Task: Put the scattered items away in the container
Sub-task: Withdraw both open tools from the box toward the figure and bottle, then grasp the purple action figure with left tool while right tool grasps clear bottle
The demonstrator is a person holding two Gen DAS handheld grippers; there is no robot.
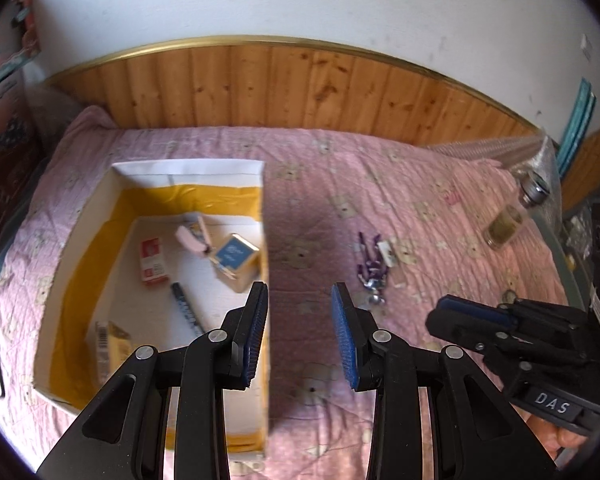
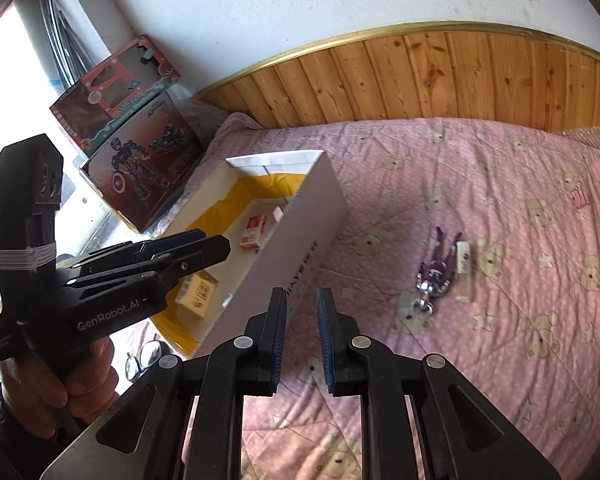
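Note:
An open white box (image 1: 188, 168) with a yellow lining lies on the pink bedspread and holds several small items: a red-and-white pack (image 1: 153, 261), a blue-and-gold box (image 1: 236, 258) and a dark pen (image 1: 186, 308). My left gripper (image 1: 300, 296) hovers over the box's right wall, open and empty. To the right of the box (image 2: 300, 232) on the bedspread lie a purple figure keychain (image 2: 436, 272) and a small white tube (image 2: 464, 272). My right gripper (image 2: 301, 300) hangs above the spread near the box's corner. Its pads stand nearly together with nothing between them.
A glass jar (image 1: 504, 224) and a metal fitting (image 1: 534, 192) lie far right on the bed. Wood panelling (image 1: 300, 84) backs the bed. Toy boxes (image 2: 140, 160) stand at the head end. Glasses (image 2: 140, 360) lie beside the box. A hand (image 2: 52, 392) holds the left gripper (image 2: 216, 246).

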